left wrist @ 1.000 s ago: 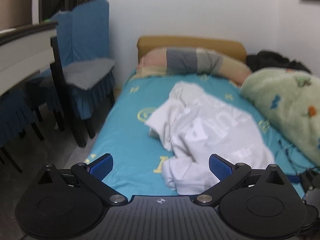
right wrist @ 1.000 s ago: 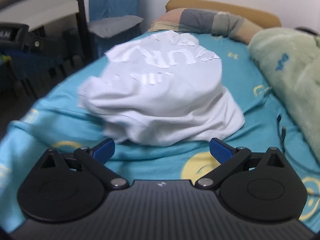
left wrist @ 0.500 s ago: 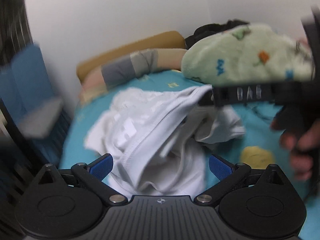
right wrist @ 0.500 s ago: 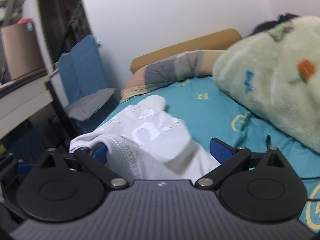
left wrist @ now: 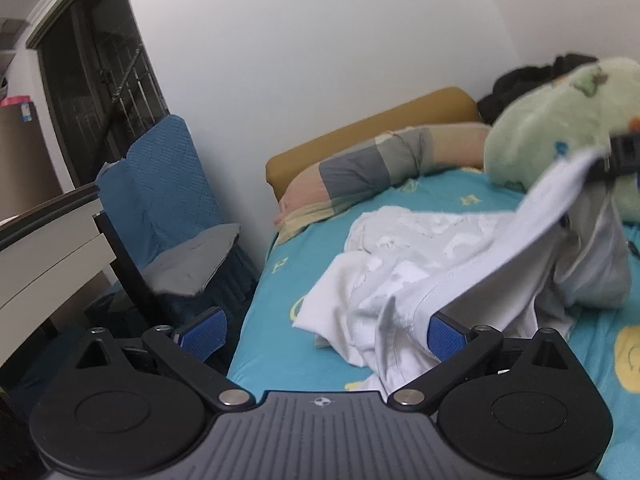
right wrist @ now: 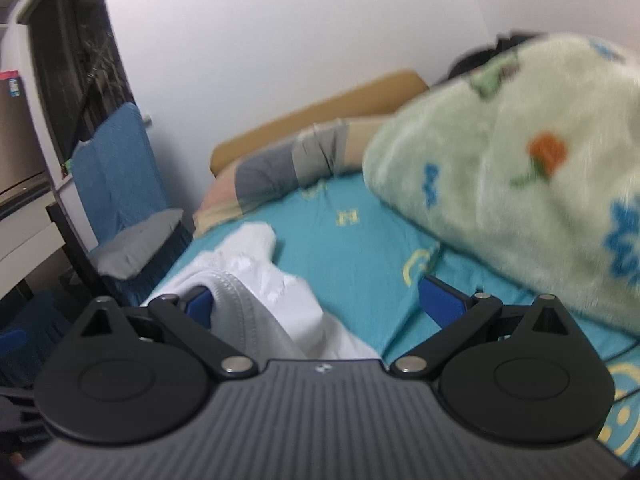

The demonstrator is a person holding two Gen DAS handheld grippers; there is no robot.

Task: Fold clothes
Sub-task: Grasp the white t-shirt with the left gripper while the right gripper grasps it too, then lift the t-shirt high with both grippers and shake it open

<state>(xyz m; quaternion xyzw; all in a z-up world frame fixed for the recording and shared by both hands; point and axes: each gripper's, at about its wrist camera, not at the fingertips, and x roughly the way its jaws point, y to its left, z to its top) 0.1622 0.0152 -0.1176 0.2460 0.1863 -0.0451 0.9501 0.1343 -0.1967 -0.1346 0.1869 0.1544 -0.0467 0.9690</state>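
A white T-shirt [left wrist: 420, 264] with pale lettering lies crumpled on the teal bed sheet [left wrist: 276, 320]. One edge of it is lifted and stretched taut. That edge runs from the right finger [left wrist: 444, 334] of my left gripper [left wrist: 322, 332] up to my right gripper [left wrist: 624, 156] at the far right. The left gripper's jaws stand wide apart. In the right wrist view the T-shirt [right wrist: 280, 292] drapes over the left finger [right wrist: 198, 304] of my right gripper [right wrist: 320, 302], whose jaws are also wide apart.
A green fleece blanket [right wrist: 520, 160] is heaped on the bed's right side. A striped pillow [left wrist: 360, 176] lies against the tan headboard [left wrist: 380, 128]. A blue-covered chair [left wrist: 160, 184] and a white desk [left wrist: 48, 248] stand left of the bed.
The T-shirt lay flat in a heap a second ago. One edge now hangs lifted and stretched between the two grippers. Both views have swung up and to the left.
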